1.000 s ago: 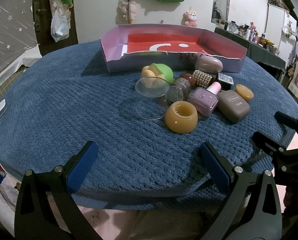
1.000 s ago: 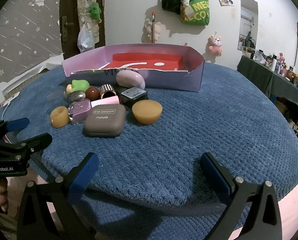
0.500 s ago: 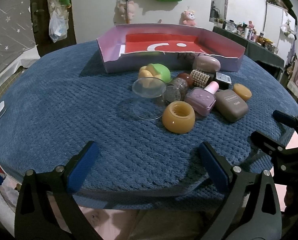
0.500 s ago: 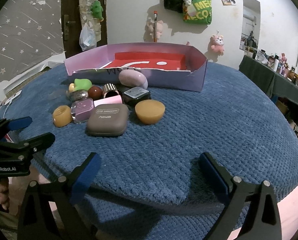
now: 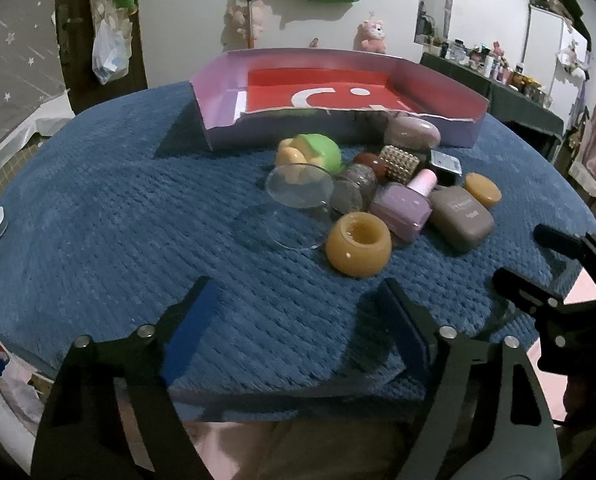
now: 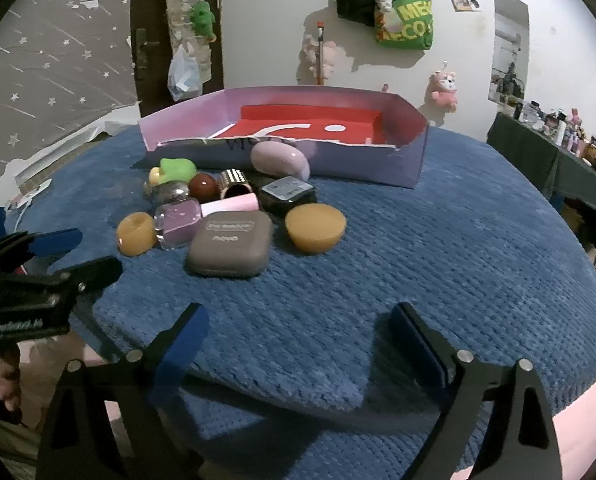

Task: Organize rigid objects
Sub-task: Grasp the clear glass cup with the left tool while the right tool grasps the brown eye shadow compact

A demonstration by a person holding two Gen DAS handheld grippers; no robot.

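Left gripper [image 5: 298,320]: your jaws are closing with nothing between them — only bare blue cover beneath, and the pads touch no object.
Right gripper [image 6: 298,334]: your jaws are closing too, with nothing between them, over an open patch of cover nearer to you than the pile.
Table cover [image 5: 97,220]: blue knitted cloth over a round top; everything sits on it.
Amber ring pot [image 5: 358,244]: the nearest piece to your left gripper, upright with its hollow facing up, at the front of the pile.
Clear dish [image 5: 298,200]: tilted on its side just left of the amber ring pot, leaning back toward the green toy.
Brown compact [image 6: 229,242]: lies flat at the front of the pile in the right wrist view, touching the nail polish bottle on its left.
Nail polish bottle [image 5: 404,204]: lilac, lying on its side with its pink cap pointing away from you, between the amber ring pot and the brown compact.
Amber dome [image 6: 315,227]: just right of the brown compact, flat face up.
Middle of pile: a glittery jar [image 5: 356,188], a dark red ball [image 6: 203,186], a studded cylinder [image 5: 400,162] and a black box [image 6: 287,194] crowd together.
Green toy [image 5: 318,152]: at the back left of the pile, near the tray.
Mauve case [image 6: 279,160]: oval, resting against the tray's front wall.
Tray [image 5: 217,128]: purple walls, red floor, beyond the pile — none of the objects are inside it.
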